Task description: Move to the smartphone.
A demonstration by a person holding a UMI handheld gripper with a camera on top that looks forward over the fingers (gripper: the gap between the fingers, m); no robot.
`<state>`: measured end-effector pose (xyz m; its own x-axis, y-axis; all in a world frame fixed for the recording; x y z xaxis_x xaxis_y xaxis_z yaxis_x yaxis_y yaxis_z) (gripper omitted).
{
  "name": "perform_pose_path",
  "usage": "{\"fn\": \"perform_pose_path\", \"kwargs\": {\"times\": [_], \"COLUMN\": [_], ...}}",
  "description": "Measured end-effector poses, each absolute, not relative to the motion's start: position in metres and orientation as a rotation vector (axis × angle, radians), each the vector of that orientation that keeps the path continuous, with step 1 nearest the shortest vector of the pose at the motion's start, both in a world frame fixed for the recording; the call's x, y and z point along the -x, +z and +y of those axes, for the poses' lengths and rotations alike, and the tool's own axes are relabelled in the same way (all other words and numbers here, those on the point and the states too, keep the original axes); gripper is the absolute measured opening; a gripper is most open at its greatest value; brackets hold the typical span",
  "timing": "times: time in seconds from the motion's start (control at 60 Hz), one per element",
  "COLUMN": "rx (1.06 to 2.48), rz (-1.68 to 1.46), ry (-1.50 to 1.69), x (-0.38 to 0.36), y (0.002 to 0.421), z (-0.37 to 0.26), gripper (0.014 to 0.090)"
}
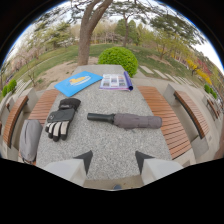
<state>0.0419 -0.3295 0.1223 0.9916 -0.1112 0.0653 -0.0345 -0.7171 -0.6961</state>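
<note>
Gripper view shows a stone table (107,142) outdoors, with wooden benches (165,117) along both sides and a tree and a round bush (119,59) beyond it. The gripper (113,160) hangs over the near edge of the table; its two fingers stand well apart with nothing between them, so it holds nothing.

No smartphone can be picked out with any certainty. On the table lie a black and grey glove (62,118), a folded grey umbrella (126,120) with a black handle, a blue folder (77,82) and an open booklet (116,81) at the far end. A grey bag (29,140) rests on the bench beside the glove.

To do the step well, I would first find the phone: tilt and pan slowly so the parts of the table and benches now hidden come into sight, then advance level and centred on it, keeping the fingers clear of the umbrella and glove.

The folder carries a yellow mark and the booklet has printed panels, but no writing or brand can be read.
</note>
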Motion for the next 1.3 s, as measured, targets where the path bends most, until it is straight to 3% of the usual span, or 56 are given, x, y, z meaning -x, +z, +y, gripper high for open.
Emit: {"fn": "perform_pose_path", "kwargs": {"times": [0.35, 0.75, 1.033, 1.3], "rx": [2.369, 2.379, 2.365, 2.348], "rz": [0.107, -0.009, -0.058, -0.098], "ry": [-0.148, -0.015, 0.0, -0.003], "x": [-0.025, 0.111, 0.152, 0.169], "y": [0.122, 0.109, 0.101, 0.079], "z": [-0.343, -0.36, -0.312, -0.221], "gripper": [0.0839, 0.085, 0.0849, 0.0849]}}
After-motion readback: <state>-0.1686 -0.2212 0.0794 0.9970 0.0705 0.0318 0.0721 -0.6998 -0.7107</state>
